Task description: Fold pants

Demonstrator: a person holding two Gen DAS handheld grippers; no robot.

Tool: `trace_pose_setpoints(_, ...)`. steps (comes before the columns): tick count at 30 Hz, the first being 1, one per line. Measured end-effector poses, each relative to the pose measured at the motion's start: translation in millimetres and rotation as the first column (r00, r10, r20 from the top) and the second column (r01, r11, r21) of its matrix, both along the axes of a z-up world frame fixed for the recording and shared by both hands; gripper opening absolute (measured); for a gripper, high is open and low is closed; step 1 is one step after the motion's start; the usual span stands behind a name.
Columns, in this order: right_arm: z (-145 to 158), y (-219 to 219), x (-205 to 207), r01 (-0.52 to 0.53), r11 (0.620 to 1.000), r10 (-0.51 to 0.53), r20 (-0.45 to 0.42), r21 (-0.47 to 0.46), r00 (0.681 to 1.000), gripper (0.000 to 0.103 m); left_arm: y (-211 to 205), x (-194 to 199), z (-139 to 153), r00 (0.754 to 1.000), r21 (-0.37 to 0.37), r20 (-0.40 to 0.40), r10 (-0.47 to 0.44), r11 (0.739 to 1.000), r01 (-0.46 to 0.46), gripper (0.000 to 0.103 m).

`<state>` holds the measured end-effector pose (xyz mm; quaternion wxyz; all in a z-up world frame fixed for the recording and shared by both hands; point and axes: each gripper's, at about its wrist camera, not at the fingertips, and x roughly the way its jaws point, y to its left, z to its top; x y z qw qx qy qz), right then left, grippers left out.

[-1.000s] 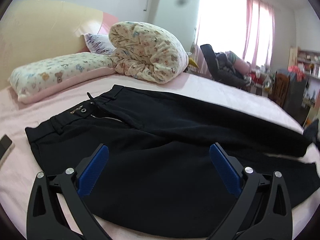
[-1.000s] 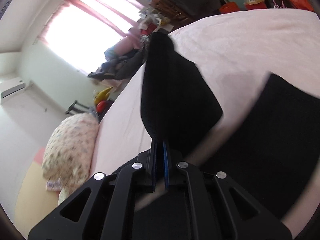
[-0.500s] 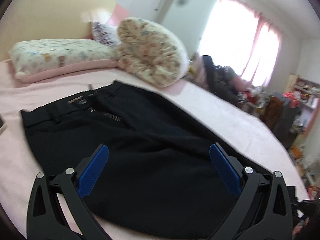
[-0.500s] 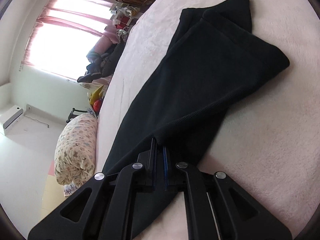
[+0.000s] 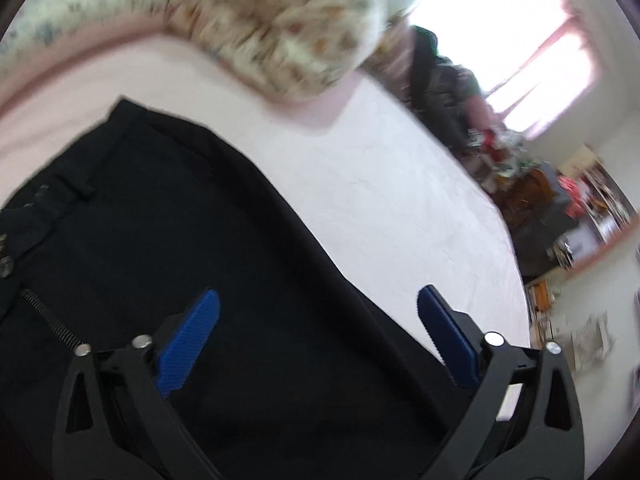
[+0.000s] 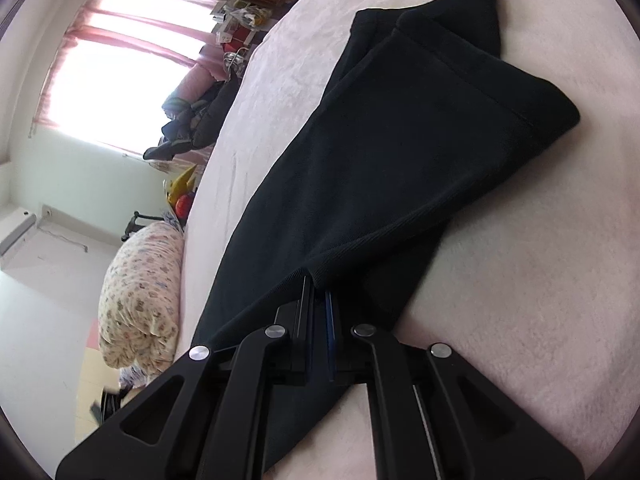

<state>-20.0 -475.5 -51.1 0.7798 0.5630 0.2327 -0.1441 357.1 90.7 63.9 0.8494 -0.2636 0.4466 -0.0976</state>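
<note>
The black pants (image 6: 400, 168) lie on the pink bed (image 6: 520, 300), one leg laid over the other with the hems toward the foot of the bed. The waistband, zipper (image 5: 48, 316) and seat area are seen in the left wrist view.

**Tool state.** The right tool (image 6: 318, 304) is closed on a fold of the upper leg fabric near its edge; the pads are almost hidden by the cloth. The left tool (image 5: 316, 320) stands wide above the upper part of the pants, its jaws are closing, and no cloth is pinched between the blue pads (image 5: 188, 340); the pants lie beneath them.

**Risks.**
- Only a thin edge of fabric is held by the right tool. If it is pulled sharply, the cloth may slip out and the fold will be lost.
- The upper leg does not lie square on the lower one; the hems are offset. A fold made from this state is likely to come out skewed.
- The left wrist view is blurred, so whether one layer or both would be caught cannot be judged.

**Surroundings.** A rolled floral quilt (image 5: 280, 20) and a pillow (image 5: 80, 0) lie at the head of the bed, near the waistband, and limit room on that side. A chair piled with clothes (image 6: 192, 124) stands beside the bed under the curtained window (image 6: 112, 64), clear of the work.
</note>
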Motion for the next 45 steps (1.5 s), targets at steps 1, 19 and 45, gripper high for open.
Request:
trace_pose_setpoints(1, -0.4, -0.8, 0.6, -0.005, 1.0, 0.005, -0.003, -0.008, 1.0, 0.005, -2.1, 17.8, -6.8, 0.999, 0.02, -0.037, 0.017, 1.0, -0.017, 0.087)
trace_pose_setpoints(19, 2.8, -4.8, 8.4, -0.05, 0.995, 0.048, -0.031, -0.085, 0.998, 0.005, 21.8, 78.8, -66.1, 0.955, -0.066, -0.134, 0.264, 0.959, -0.274, 0.007)
trace_pose_setpoints(45, 29.6, -20.8, -35.2, 0.11, 0.981, -0.116, -0.025, -0.161, 0.993, 0.005, 106.3, -276.9, -95.7, 0.909, -0.246, 0.055, 0.412, 0.888, -0.388, 0.012)
